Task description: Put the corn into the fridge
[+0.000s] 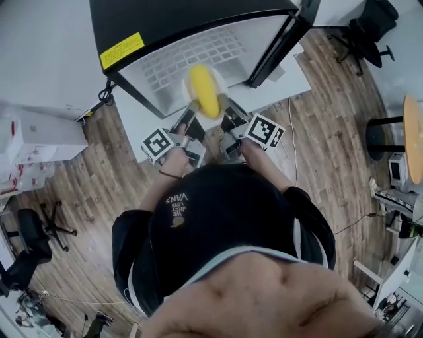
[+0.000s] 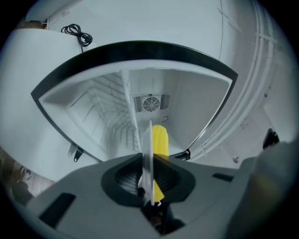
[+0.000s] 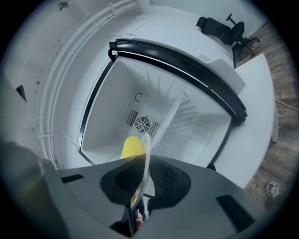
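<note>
Left gripper (image 2: 148,182): jaws clamped on the near rim of a white plate (image 1: 188,84), which its own view shows edge-on between the dark pads. Right gripper (image 3: 140,182): jaws likewise pinched shut on the rim of the same plate, just beside the left gripper's hold. Both point level toward the fridge, marker cubes side by side. The corn (image 1: 205,91), a yellow cob, lies lengthwise on the plate, resting on it and touched by neither gripper. The plate is held clear of any surface at the mouth of the open fridge (image 1: 192,20); whether it has crossed the threshold, cannot tell. Fridge interior white, with a wire shelf (image 1: 192,56) and a round fan grille (image 2: 151,103) on the back wall. Black top carries a yellow label (image 1: 122,50). Wood floor (image 1: 86,171) around.
</note>
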